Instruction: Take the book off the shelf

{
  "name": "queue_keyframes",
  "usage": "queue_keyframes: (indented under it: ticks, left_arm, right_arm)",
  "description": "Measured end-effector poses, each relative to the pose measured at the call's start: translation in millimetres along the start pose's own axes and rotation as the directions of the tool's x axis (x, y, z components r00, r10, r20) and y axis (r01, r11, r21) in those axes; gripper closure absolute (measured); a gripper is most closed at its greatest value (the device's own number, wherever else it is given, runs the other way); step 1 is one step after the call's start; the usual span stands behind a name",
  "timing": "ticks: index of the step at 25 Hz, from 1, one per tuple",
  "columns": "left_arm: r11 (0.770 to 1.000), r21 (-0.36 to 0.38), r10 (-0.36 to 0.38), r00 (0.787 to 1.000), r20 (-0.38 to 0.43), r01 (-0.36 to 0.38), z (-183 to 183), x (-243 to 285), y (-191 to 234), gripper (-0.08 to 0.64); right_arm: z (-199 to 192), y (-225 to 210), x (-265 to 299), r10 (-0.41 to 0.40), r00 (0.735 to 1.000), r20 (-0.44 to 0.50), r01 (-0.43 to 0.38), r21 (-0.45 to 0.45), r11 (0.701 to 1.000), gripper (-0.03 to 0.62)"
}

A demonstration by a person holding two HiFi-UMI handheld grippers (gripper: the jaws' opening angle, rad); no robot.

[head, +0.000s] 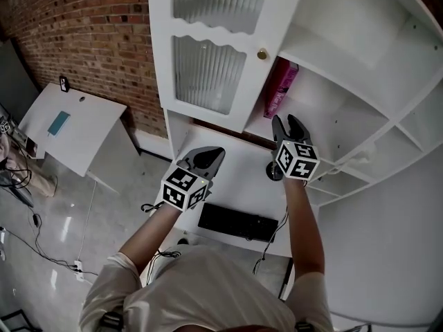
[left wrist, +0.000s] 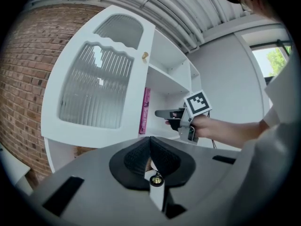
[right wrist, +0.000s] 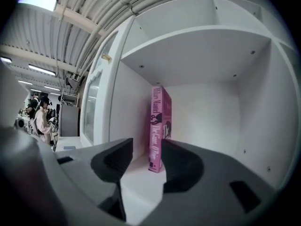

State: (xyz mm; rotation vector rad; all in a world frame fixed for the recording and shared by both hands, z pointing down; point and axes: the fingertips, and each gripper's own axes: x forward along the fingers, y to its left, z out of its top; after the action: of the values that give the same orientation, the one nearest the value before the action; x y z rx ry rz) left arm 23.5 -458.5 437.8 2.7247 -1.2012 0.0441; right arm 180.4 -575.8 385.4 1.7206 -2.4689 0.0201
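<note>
at the upper left of the head view runs a brick wall (head: 83,26), and below it a slanted white tabletop (head: 83,137) carries a small teal item (head: 59,123). toward the middle, the cabinet door (head: 208,68) with ribbed glass and a brass knob (head: 262,54) hangs open. below the door, at the lower centre-left, the left hand-held gripper (head: 208,159) is held over the cabinet's tabletop (head: 239,178), above a black keyboard (head: 237,222) in the frame; in the left gripper view its jaws (left wrist: 149,147) are pressed together into a narrow point. just right of the door, at the upper centre, the pink book (head: 280,88) stands upright on the shelf (head: 325,109), close against the left wall of its compartment, spine facing outward. right below it in the frame, the right hand-held gripper (head: 289,126) points at the book, near it but apart from it. the right gripper view shows its jaws (right wrist: 148,157) standing wide, the book (right wrist: 160,126) showing beyond the gap between them, with bare shelf board in between and neither pad on it. the left gripper view shows the same from the side: the book (left wrist: 145,111) at centre, the right hand-held gripper (left wrist: 162,113) just to its right, level with its lower half. further right, more white shelf compartments fan out to the frame's edge.
</note>
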Motion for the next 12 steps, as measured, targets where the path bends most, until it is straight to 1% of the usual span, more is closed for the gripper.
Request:
queue_keyframes:
  ticks: [8, 12]
  left_arm:
    - [1.0, -0.017, -0.003, 1.0, 0.003, 0.003, 4.2, 1.6, 12.4, 0.565]
    - [1.0, -0.02, -0.016, 1.0, 0.004, 0.016, 5.8, 0.0, 10.6, 0.565]
  right_arm:
    - [0.0, -8.8, 51.7, -0.03, 0.998, -0.056, 0.031, 0.015, 0.999, 0.39]
    - [0.9, -18.3, 75.8, -0.064, 0.994, -0.084, 0.067, 0.032, 0.997, 0.387]
